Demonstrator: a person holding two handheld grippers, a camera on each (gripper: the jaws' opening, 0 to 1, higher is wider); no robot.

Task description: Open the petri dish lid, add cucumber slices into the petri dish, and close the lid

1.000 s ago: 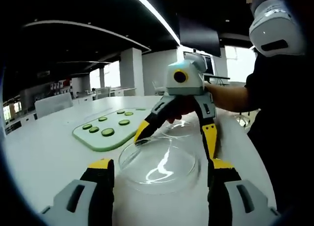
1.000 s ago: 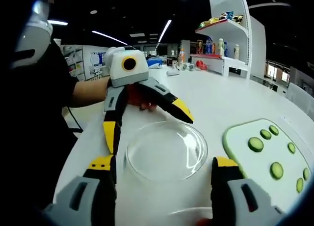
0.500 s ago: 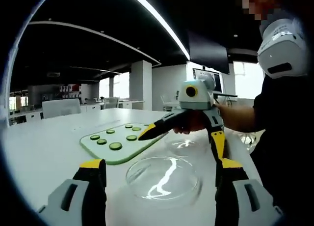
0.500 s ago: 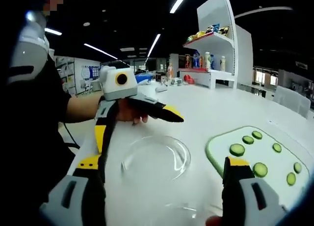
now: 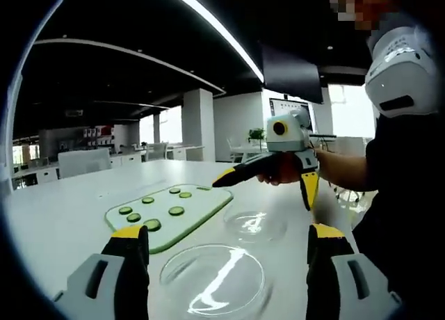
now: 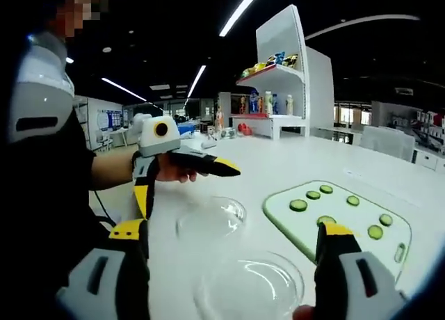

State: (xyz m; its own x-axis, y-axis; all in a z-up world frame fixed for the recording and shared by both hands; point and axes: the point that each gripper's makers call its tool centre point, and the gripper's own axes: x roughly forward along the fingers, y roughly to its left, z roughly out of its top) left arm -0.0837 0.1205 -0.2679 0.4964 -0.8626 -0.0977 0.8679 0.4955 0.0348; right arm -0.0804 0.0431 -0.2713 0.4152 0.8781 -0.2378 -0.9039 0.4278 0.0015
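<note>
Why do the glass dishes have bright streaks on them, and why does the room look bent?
Left gripper view: the near petri dish mirrors the ceiling light strip as a white streak, and the fisheye lens bows that strip into a curve. Right gripper view: glare on the close dish blurs its outline; the cutting board with the cucumber slices stays evenly lit and sharp.
</note>
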